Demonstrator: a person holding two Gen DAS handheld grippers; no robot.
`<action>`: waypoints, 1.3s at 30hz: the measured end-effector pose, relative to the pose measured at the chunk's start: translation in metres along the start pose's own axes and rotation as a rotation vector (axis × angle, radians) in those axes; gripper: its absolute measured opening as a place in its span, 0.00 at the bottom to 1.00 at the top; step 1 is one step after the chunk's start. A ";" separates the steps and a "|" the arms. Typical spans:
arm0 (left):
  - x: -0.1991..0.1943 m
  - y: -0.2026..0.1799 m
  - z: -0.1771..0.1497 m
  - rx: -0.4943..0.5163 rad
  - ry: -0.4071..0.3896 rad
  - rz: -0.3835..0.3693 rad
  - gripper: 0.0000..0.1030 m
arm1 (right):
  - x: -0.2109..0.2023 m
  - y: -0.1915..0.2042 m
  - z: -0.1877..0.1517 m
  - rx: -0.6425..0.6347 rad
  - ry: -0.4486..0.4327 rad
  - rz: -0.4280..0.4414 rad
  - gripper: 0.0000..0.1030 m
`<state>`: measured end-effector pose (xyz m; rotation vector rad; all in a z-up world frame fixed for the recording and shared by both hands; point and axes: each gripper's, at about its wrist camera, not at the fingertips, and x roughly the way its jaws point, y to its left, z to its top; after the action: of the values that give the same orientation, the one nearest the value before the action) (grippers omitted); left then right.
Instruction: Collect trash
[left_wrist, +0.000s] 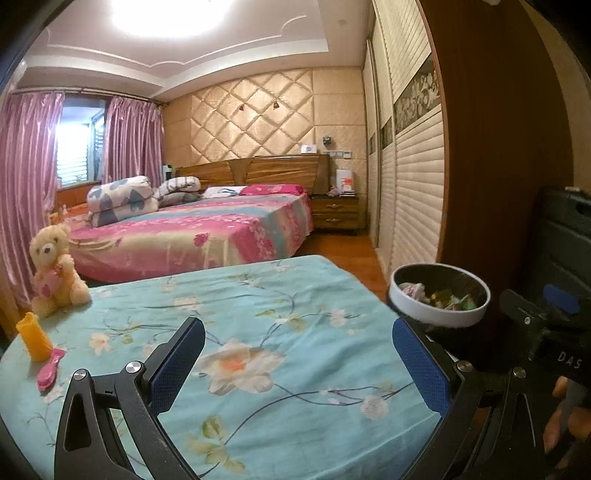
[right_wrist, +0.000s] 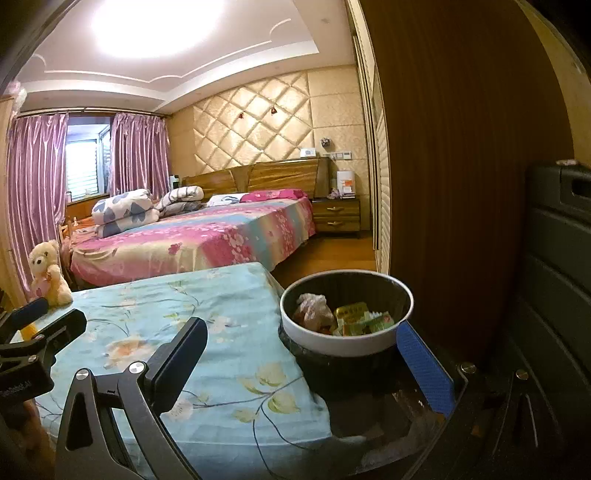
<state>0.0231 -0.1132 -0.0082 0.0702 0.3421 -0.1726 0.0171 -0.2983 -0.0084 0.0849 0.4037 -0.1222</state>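
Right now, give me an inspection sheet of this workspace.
Surface: table under a blue floral cloth, no trash seen on it.
Job's things: white-rimmed trash bin beside the table's right edge, wrappers and crumpled paper inside.
Clutter: teddy bear, orange cup, pink brush at the left end.
Grippers: left tongs open, empty; right tongs open, empty.
Cables: nothing seen.
Surroundings: bed, pink curtains, wardrobe.

Bedroom: wooden bed (left_wrist: 192, 229), padded wall (left_wrist: 255, 114), pink curtains (left_wrist: 29, 177), bright ceiling light (left_wrist: 173, 14).
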 end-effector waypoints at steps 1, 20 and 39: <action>0.000 -0.001 0.001 0.004 0.001 0.000 0.99 | -0.001 0.000 -0.001 0.002 0.000 -0.002 1.00; -0.001 -0.004 -0.003 0.023 -0.009 0.009 0.99 | -0.015 0.005 0.000 -0.007 -0.064 -0.006 1.00; 0.001 0.000 -0.002 0.017 -0.011 0.008 0.99 | -0.010 0.013 -0.002 -0.005 -0.042 0.047 1.00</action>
<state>0.0236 -0.1134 -0.0100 0.0876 0.3297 -0.1675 0.0086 -0.2844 -0.0055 0.0870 0.3602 -0.0764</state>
